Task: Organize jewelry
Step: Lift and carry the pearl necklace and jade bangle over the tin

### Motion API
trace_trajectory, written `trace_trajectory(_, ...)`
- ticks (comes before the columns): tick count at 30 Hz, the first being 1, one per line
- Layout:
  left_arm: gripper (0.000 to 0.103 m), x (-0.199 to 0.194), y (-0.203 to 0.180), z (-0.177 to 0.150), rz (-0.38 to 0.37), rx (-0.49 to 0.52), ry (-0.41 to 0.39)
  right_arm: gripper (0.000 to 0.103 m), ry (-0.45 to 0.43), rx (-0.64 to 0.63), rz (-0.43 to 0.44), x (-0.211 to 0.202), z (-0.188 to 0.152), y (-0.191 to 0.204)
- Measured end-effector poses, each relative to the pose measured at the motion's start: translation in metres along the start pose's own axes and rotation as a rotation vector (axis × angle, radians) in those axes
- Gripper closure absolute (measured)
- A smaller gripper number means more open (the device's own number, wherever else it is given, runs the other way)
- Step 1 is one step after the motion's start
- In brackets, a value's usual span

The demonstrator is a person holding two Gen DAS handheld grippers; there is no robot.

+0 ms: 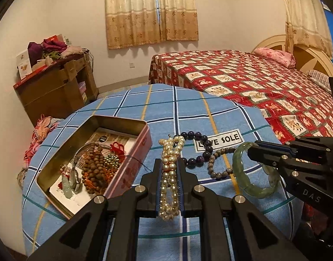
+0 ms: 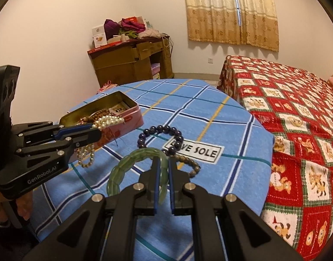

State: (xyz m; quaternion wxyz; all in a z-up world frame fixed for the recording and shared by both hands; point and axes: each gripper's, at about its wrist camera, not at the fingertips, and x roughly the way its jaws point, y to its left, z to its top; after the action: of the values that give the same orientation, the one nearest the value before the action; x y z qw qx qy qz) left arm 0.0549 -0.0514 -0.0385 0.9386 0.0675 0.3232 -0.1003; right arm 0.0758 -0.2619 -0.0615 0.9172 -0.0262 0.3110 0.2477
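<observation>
I have both tools loaded. The left gripper (image 1: 171, 171) has its jaws clamped on the pearl strand (image 1: 169, 180), which hangs doubled between them, a loop dangling below in the right wrist view. The right gripper (image 2: 163, 182) has its jaws clamped on the rim of the green bangle (image 2: 131, 163), the ring standing out ahead and left of them.

The governing relation: the open tin (image 1: 131, 122), already holding brown beads and other pieces, lies to the left of the left jaws, just beside them on the blue checked bench (image 1: 188, 104). The right jaws are well farther from it, with the left tool between. I judge the pearls go in first. The dark bead bracelet (image 2: 159, 134) and grey bead bracelet (image 2: 192, 166) lie unsorted on the bench.
</observation>
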Motion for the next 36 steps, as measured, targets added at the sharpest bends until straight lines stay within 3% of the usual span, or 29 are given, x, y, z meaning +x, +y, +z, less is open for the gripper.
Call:
trace_trajectory(16,0.092,-0.016,0.031,0.005,0.043,-0.052,-0.036,0.094,-0.021,-0.064,0.027,0.008,0.029,0.021)
trace_trajectory(26,0.092,-0.029,0.084,0.015,0.137,-0.093,-0.061,0.094,-0.038,-0.116,0.056,0.027,0.062,0.038)
trace_trajectory(36,0.092,-0.003,0.122,0.021,0.184,-0.101,-0.016,0.094,0.003,-0.158,0.090,0.067,0.093,0.061)
